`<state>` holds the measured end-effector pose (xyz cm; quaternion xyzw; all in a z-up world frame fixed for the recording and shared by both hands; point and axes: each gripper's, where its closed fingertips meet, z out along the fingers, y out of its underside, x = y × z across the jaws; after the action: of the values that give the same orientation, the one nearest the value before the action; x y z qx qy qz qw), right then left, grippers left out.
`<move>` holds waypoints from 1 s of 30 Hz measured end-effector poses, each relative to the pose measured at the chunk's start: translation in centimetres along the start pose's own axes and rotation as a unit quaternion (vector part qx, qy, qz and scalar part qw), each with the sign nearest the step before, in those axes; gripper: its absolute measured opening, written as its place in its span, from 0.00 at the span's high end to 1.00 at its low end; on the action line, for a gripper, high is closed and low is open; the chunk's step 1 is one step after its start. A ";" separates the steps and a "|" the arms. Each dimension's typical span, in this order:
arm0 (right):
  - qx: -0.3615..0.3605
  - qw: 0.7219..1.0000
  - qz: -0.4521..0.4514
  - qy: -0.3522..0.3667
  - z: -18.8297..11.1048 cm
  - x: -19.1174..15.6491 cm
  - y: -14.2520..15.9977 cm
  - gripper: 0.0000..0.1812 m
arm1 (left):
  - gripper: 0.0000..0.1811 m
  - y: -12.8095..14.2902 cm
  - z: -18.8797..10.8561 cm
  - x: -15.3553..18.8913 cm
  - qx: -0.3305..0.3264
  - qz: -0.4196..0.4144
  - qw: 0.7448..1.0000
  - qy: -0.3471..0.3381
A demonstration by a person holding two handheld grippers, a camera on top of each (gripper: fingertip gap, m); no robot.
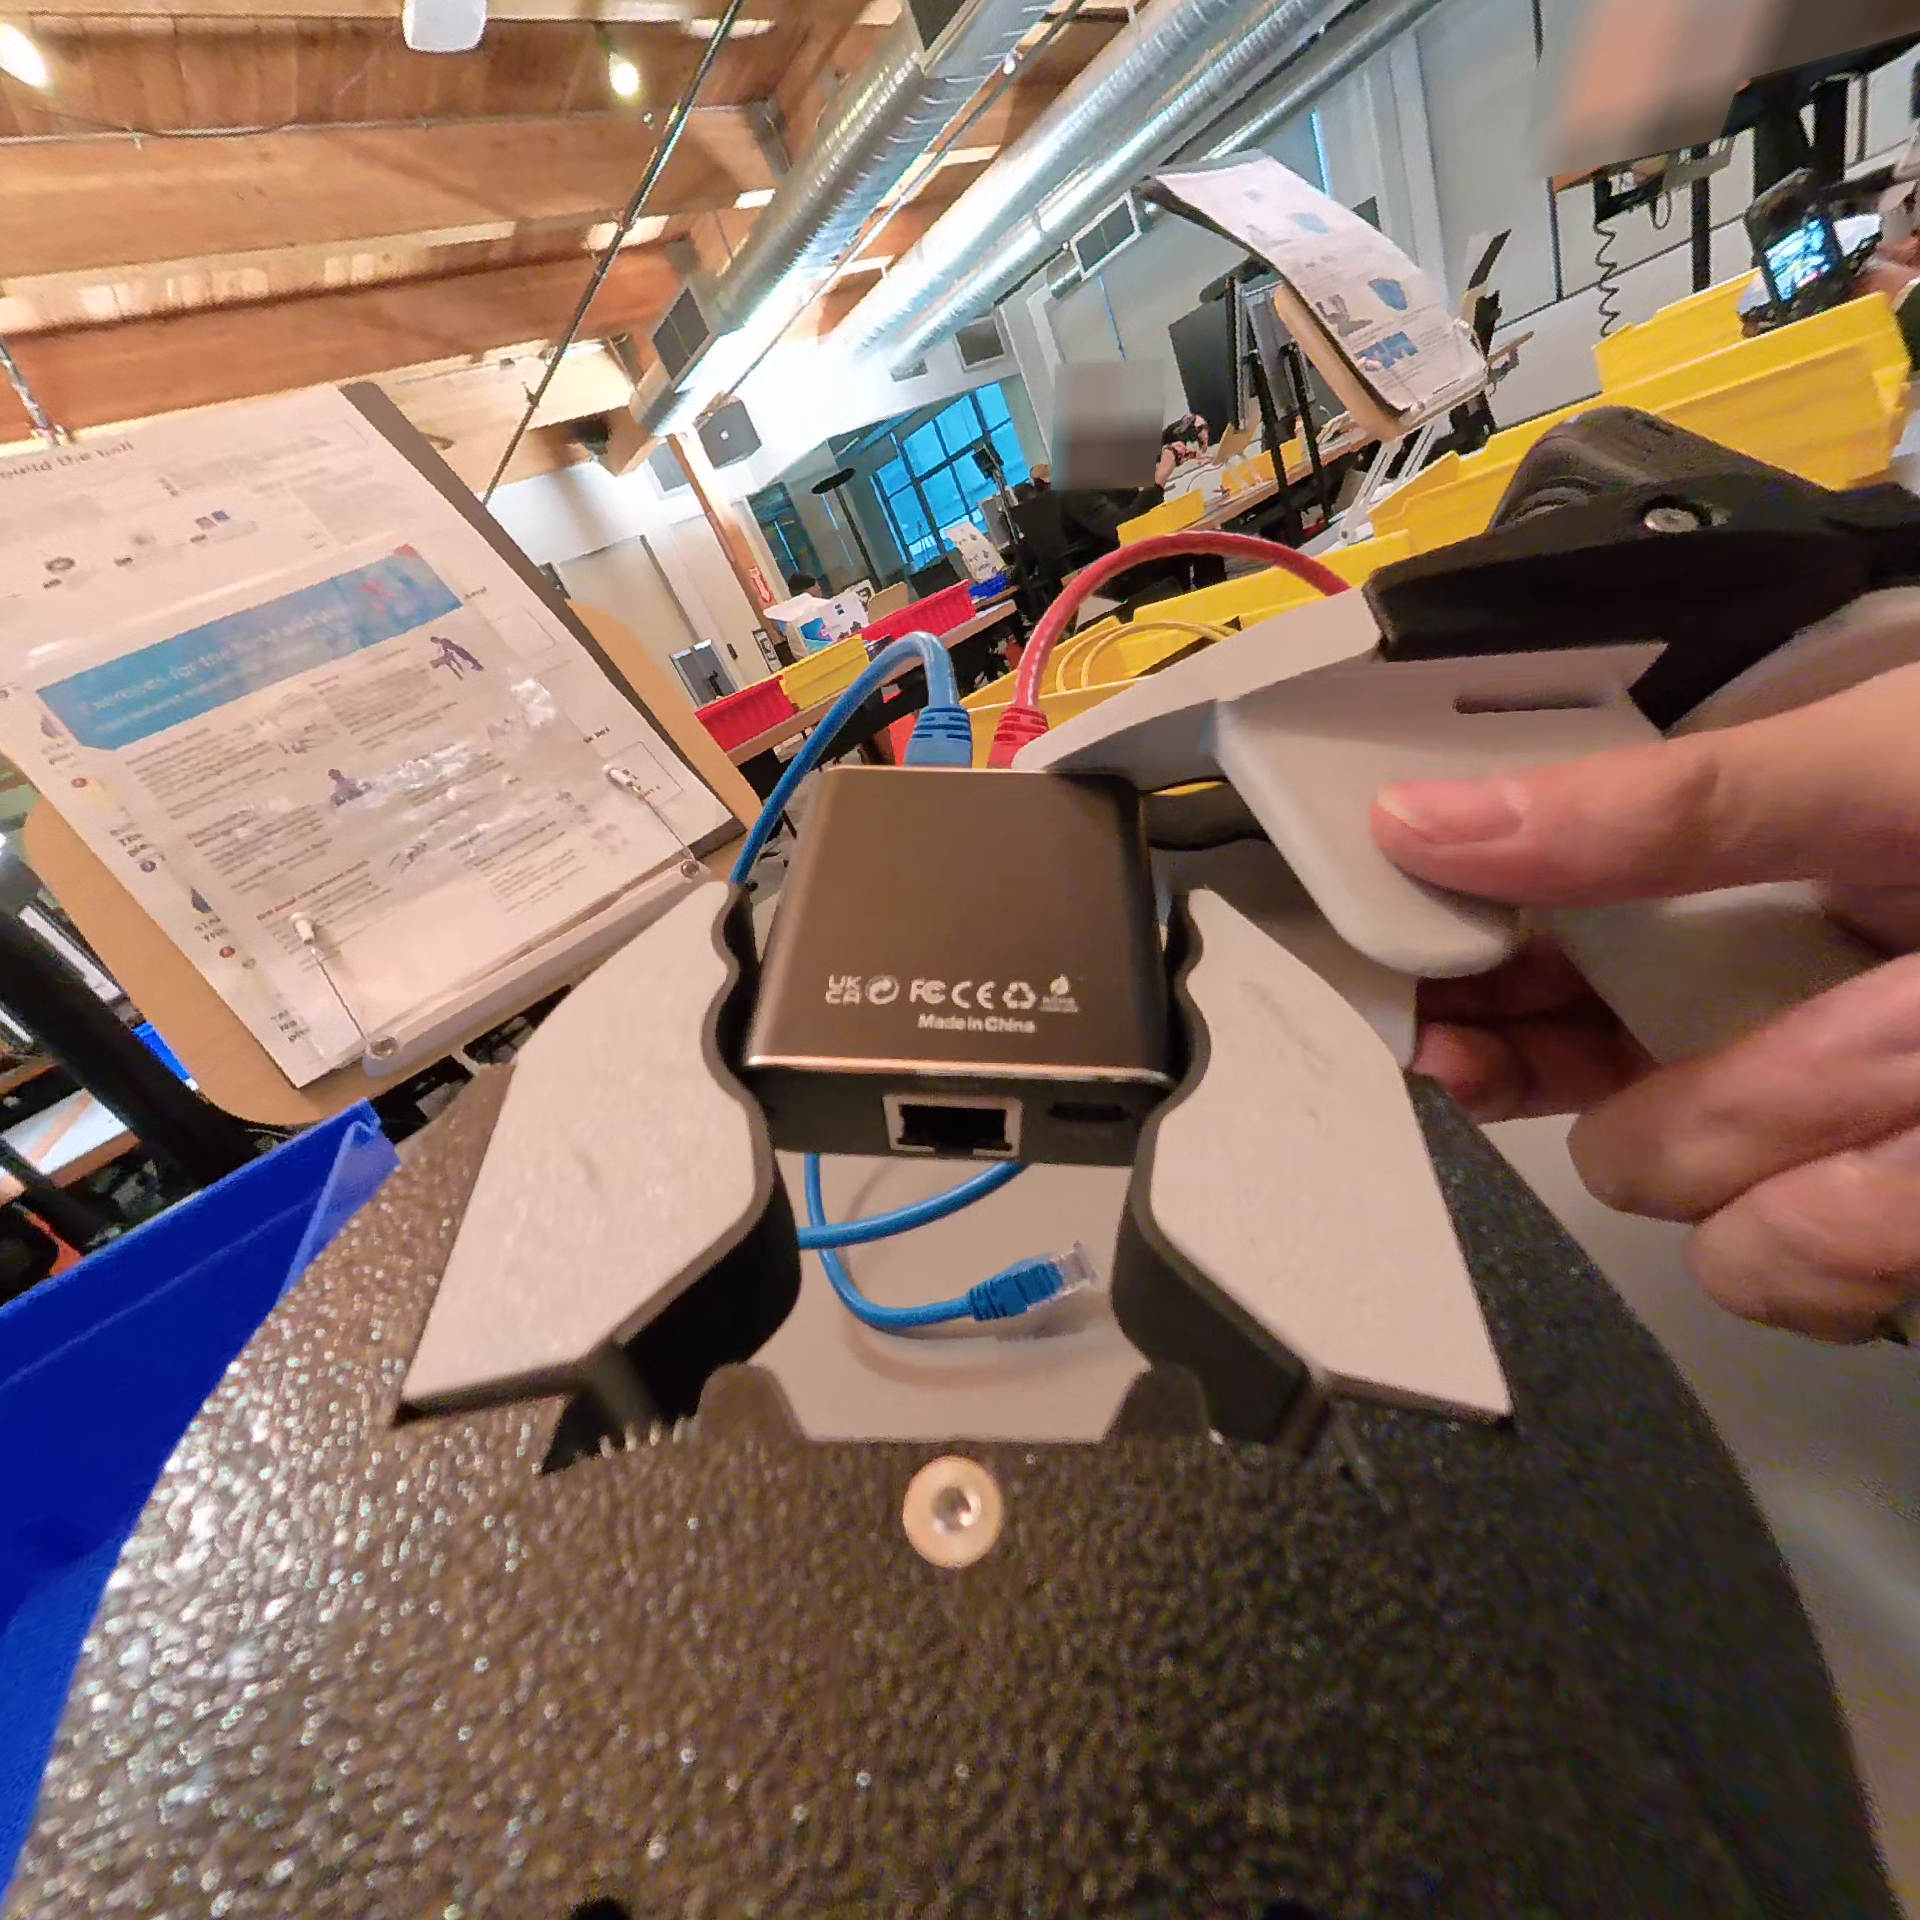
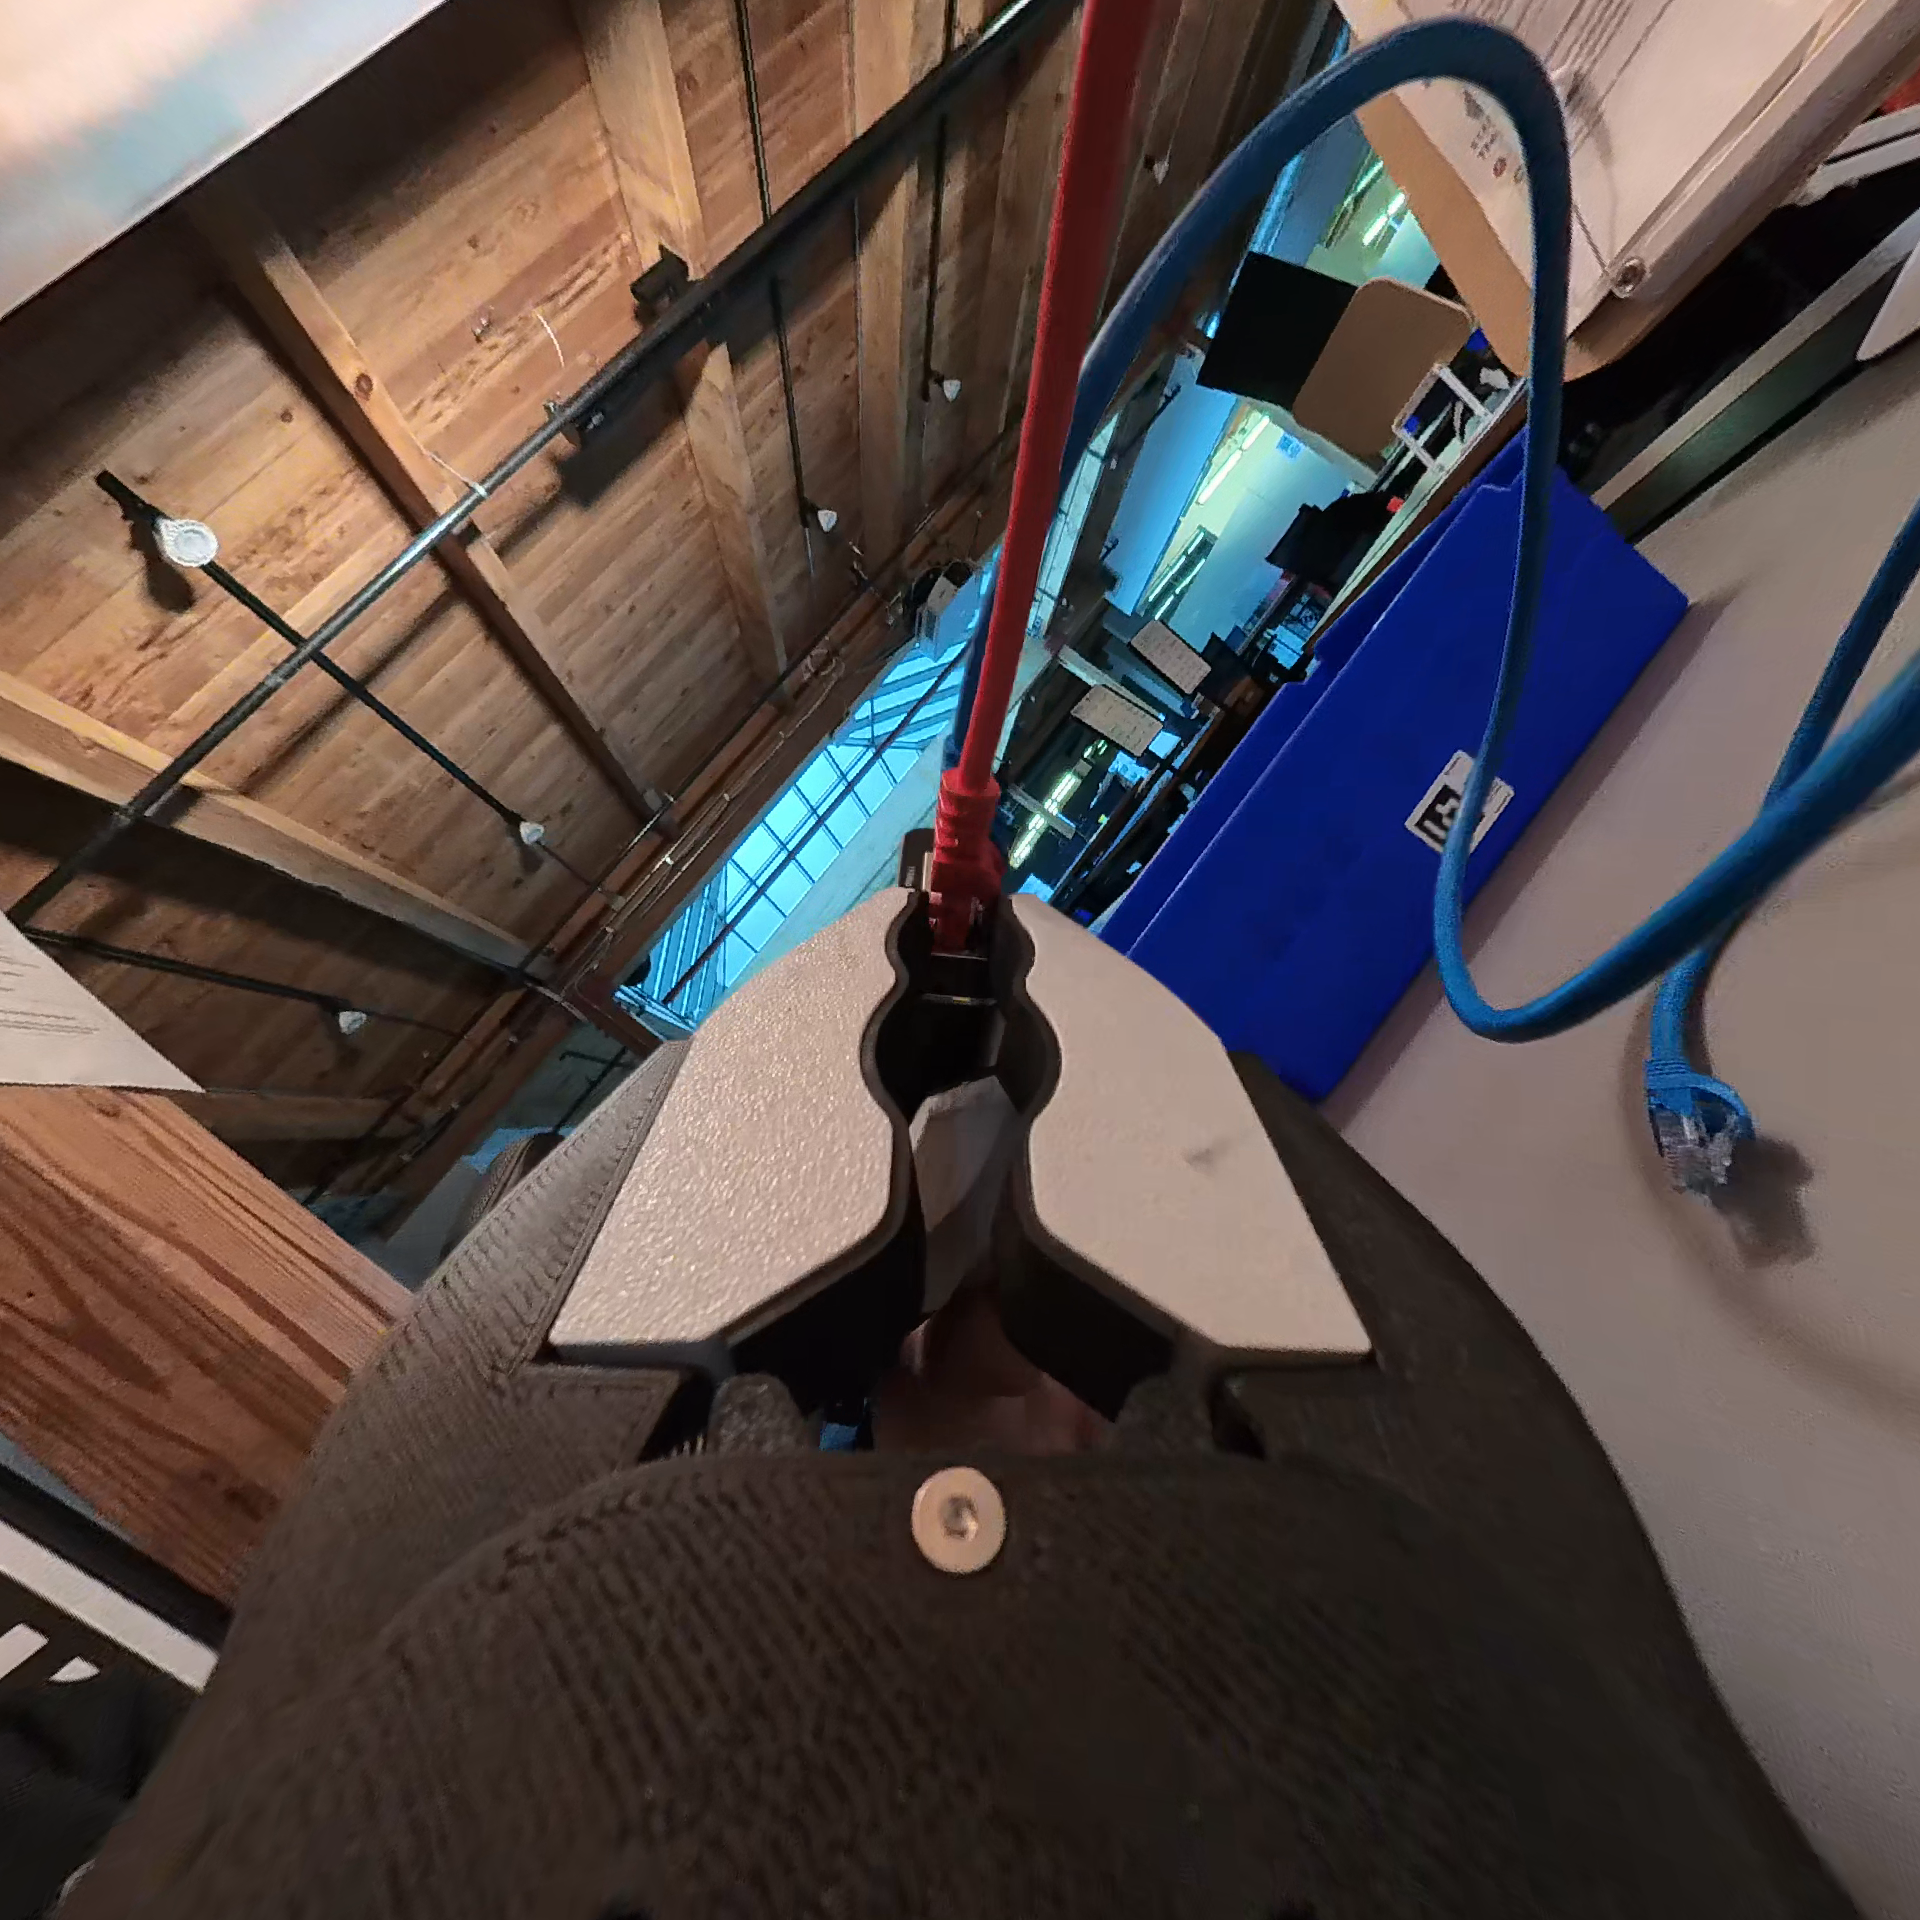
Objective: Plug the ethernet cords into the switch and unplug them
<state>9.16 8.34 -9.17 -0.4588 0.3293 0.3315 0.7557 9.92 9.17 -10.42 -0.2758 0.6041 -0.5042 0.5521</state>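
Two cords, blue (image 1: 940, 727) and red (image 1: 1013, 722), enter the switch (image 1: 961, 925) clamped by the left gripper (image 1: 961, 1039); right gripper (image 2: 961, 935) pinches the red plug (image 2: 961, 852).

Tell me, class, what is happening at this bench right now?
A person is working with two hand-held tools. The left tool is clamped on a small black switch, held up off the table. The right tool grips the plug of the red cord at the switch's far side, beside the blue cord already plugged in there. The blue cord's other plug lies loose on the table. The near port is empty.
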 end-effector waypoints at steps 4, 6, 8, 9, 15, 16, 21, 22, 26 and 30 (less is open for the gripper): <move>-0.002 1.000 0.006 -0.007 0.3 0.4 0.0 0.94 | 0.59 0.4 0.2 -0.4 -0.001 -0.008 1.000 -0.016; -0.002 1.000 0.018 -0.013 0.6 0.7 0.1 0.94 | 0.59 0.6 0.2 -0.7 0.000 -0.009 1.000 -0.027; 0.006 0.999 0.024 -0.020 0.9 0.9 0.0 0.93 | 0.59 0.8 0.2 -0.9 0.001 -0.013 0.999 -0.032; 0.014 0.999 0.024 -0.028 1.0 1.0 0.1 0.93 | 0.59 1.0 0.3 -1.0 -0.003 -0.010 0.999 -0.034; 0.004 1.000 0.015 -0.028 1.5 1.7 0.3 0.94 | 0.59 1.5 0.2 -1.6 0.000 0.008 0.999 -0.054; 0.006 0.999 0.012 -0.030 1.6 1.5 0.3 0.94 | 0.59 1.3 0.2 -1.7 0.005 0.015 0.998 -0.056; 0.005 0.999 0.023 -0.039 2.0 1.2 0.2 0.94 | 0.59 1.0 0.2 -2.1 0.011 0.008 0.998 -0.066; 0.004 0.999 0.017 -0.031 2.1 1.3 0.2 0.94 | 0.59 1.1 0.2 -2.1 0.009 0.002 0.998 -0.068; 0.005 1.000 0.017 -0.023 2.0 1.5 -0.1 0.94 | 0.59 1.2 0.5 -2.0 0.006 0.005 0.998 -0.066; 0.012 1.000 0.012 -0.023 1.8 1.7 -0.6 0.94 | 0.59 1.1 1.1 -1.8 0.007 0.004 0.999 -0.044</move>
<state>10.95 10.09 -9.54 -0.4378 0.3214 0.3474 0.7644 11.61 10.83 -10.64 -0.2914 0.5764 -0.4935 0.5825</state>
